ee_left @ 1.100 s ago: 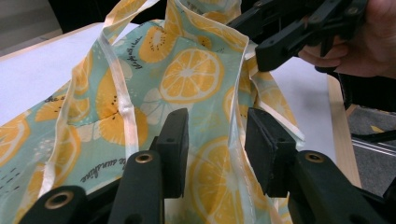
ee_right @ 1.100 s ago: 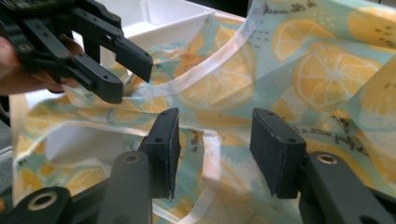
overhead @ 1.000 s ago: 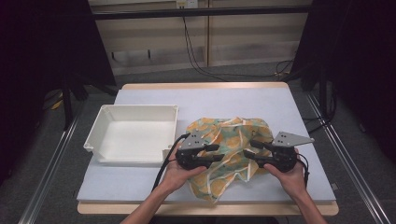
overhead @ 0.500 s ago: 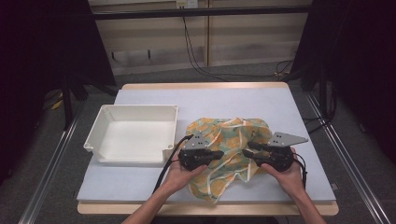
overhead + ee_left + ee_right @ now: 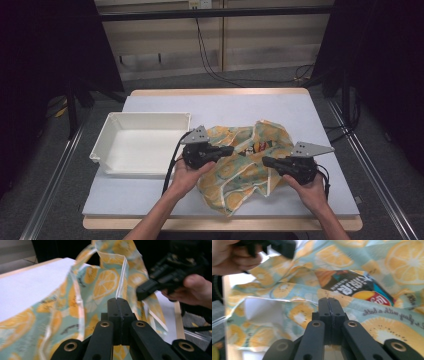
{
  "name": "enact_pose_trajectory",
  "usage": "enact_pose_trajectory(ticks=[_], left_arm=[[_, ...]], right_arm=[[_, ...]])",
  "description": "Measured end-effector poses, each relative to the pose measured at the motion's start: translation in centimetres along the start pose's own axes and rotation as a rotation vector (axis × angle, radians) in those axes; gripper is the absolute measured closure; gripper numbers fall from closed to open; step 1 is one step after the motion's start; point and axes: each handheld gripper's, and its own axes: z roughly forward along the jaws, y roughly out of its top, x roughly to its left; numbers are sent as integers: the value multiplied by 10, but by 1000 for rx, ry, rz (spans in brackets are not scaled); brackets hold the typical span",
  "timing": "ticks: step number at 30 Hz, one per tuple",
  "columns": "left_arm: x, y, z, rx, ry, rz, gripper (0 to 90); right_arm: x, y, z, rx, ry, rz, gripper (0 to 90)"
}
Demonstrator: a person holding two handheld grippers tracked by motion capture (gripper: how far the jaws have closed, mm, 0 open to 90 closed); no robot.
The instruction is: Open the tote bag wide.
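Gripper jaws on both hands, left gripper (image 5: 226, 150) and right gripper (image 5: 268, 161), are pinched on the lemon-print bag (image 5: 245, 170) lying on the desk (image 5: 225, 107); spread its mouth evenly, keeping both pinches firm.

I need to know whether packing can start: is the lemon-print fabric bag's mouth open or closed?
Open: the lemon-print fabric bag has its rim parted, and the right gripper view shows a printed snack packet inside the opening.
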Motion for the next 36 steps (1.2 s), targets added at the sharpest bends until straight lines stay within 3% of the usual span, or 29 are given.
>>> enact_pose_trajectory(ticks=[9,17,22,29,31,34,36], left_arm=[[28,20,-8,-4,53,-46,900],[54,19,-5,23,99,-111,900],[59,24,-6,51,139,-102,900],[71,20,-9,68,208,-132,900],[73,17,-10,67,202,-160,900],[67,15,-6,73,179,-136,900],[63,14,-5,69,161,-126,900]], right_arm=[[8,1,-16,-18,49,-3,900],[12,-12,-26,3,94,8,900],[12,-24,-37,39,99,14,900],[12,-43,-49,89,110,16,900],[11,-45,-50,86,102,22,900],[9,-43,-49,67,92,32,897],[10,-37,-48,46,85,25,822]])
